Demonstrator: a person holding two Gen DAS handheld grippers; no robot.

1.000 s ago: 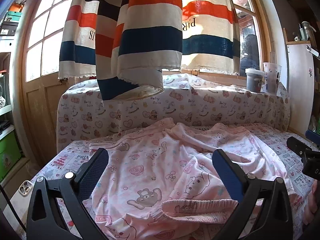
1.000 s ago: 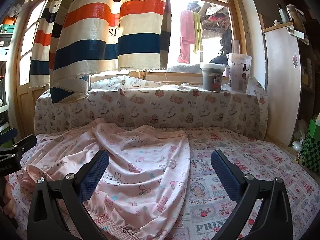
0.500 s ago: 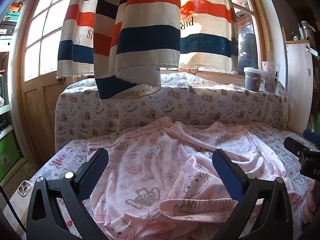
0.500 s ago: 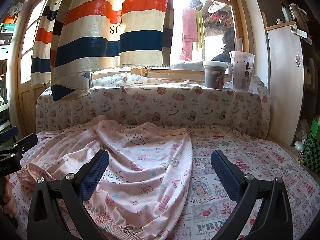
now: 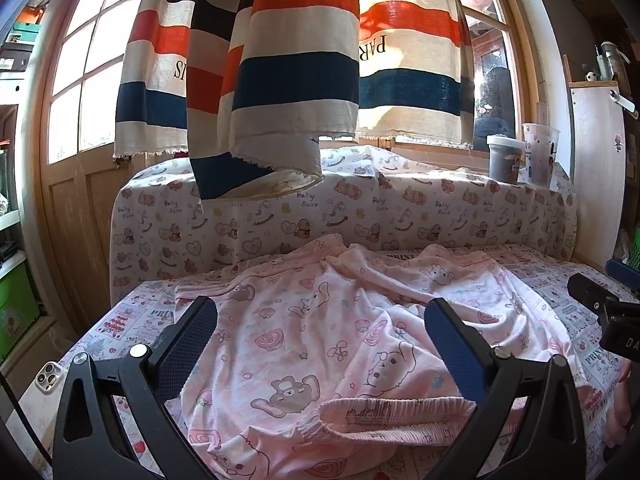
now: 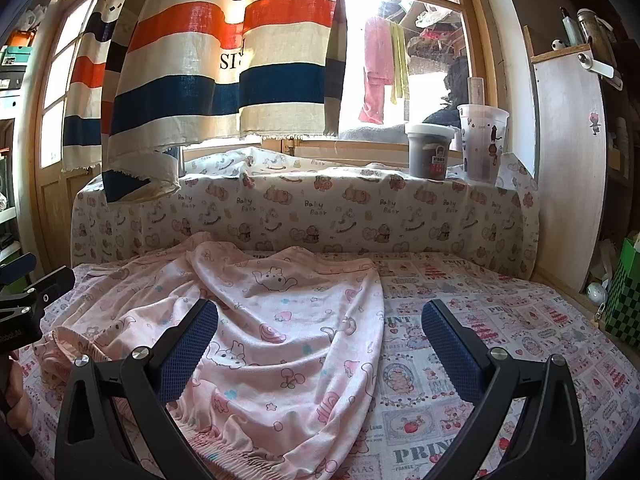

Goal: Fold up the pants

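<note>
Pink cartoon-print pants [image 5: 332,344] lie rumpled on the printed bed cover, elastic waistband [image 5: 396,412] toward me and legs running to the backrest. My left gripper [image 5: 320,324] is open and empty, hovering above the waistband end. In the right wrist view the pants [image 6: 280,332] lie left of centre. My right gripper [image 6: 320,324] is open and empty, above the pants' right edge and the bare cover. Each gripper shows at the edge of the other's view, the right one [image 5: 608,308] and the left one [image 6: 24,300].
A padded backrest [image 6: 320,216] with Baby Bear print bounds the far side. A striped curtain [image 5: 296,80] hangs low over it. A dark jar [image 6: 428,152] and a cup [image 6: 482,140] stand on the sill. A phone [image 5: 44,380] lies at the left bed edge. A white cabinet [image 6: 568,168] stands right.
Both views have risen and pulled back slightly. The pants lie as before and both grippers remain open.
</note>
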